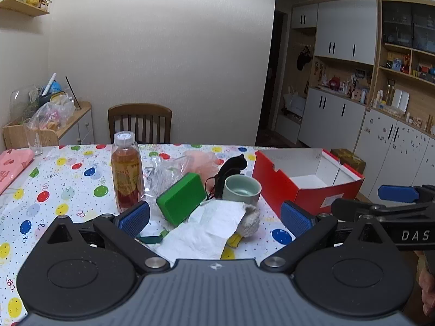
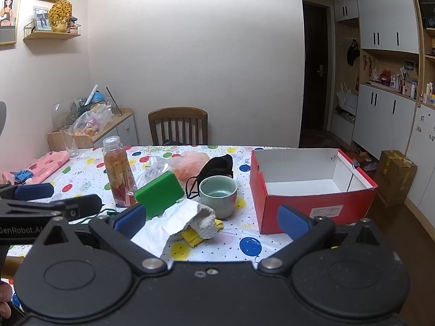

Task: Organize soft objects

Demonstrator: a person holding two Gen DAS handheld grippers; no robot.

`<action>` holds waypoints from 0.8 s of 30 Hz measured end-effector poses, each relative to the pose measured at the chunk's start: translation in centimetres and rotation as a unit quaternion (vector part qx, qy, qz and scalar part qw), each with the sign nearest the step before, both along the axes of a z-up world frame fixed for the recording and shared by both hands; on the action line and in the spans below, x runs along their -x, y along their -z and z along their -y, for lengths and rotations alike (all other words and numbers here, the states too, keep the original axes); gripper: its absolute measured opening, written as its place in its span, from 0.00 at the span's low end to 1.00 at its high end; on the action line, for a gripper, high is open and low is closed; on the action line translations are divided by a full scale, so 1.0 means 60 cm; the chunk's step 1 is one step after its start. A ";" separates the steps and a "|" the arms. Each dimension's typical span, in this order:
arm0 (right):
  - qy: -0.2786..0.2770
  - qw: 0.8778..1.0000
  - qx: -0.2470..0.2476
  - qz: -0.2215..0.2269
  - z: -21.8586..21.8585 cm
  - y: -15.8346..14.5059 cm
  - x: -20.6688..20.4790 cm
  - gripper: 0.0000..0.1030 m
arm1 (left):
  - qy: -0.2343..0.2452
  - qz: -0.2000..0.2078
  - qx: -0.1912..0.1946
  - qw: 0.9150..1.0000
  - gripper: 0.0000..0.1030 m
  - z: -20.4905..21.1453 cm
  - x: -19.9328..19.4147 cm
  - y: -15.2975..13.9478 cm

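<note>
Balloon-printed cloth covers the table, which stands before a plain pale wall with a wooden chair at its far edge; white cupboards and open wooden shelves fill the room to the right. Left wrist view: the left gripper is held above the near edge with its blue-padded fingers spread wide, holding nothing. Between them lie a white tissue and a grey cloth over something yellow. Just behind stand a green sponge, tilted, a pale green cup, a black face mask, a pink mesh puff, a clear plastic bag and a bottle of amber liquid. A red box with a white interior sits open at the right. "DAS" is legible on the neighbouring tool at the right edge.

Right wrist view: the right gripper likewise has its fingers wide apart and unloaded, above the tissue and cloth. The sponge, cup, mask, puff and bottle cluster left of the box. "GenRobot.AI" shows on the other tool at left. A drinking glass and a pink packet sit at the table's far left.
</note>
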State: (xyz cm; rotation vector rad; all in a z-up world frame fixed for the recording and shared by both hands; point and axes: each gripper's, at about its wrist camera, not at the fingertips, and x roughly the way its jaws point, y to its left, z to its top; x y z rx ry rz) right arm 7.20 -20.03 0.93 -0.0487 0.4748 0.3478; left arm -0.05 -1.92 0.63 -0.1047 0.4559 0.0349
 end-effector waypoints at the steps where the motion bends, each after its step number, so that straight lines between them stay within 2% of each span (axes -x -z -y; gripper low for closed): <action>1: -0.001 1.000 0.000 0.002 0.002 -0.001 0.001 1.00 | 0.000 0.002 0.000 1.000 1.00 0.002 0.001 -0.001; 24: -0.002 1.000 -0.010 0.011 0.029 -0.008 0.013 1.00 | 0.002 0.015 -0.006 1.000 1.00 0.026 0.003 -0.013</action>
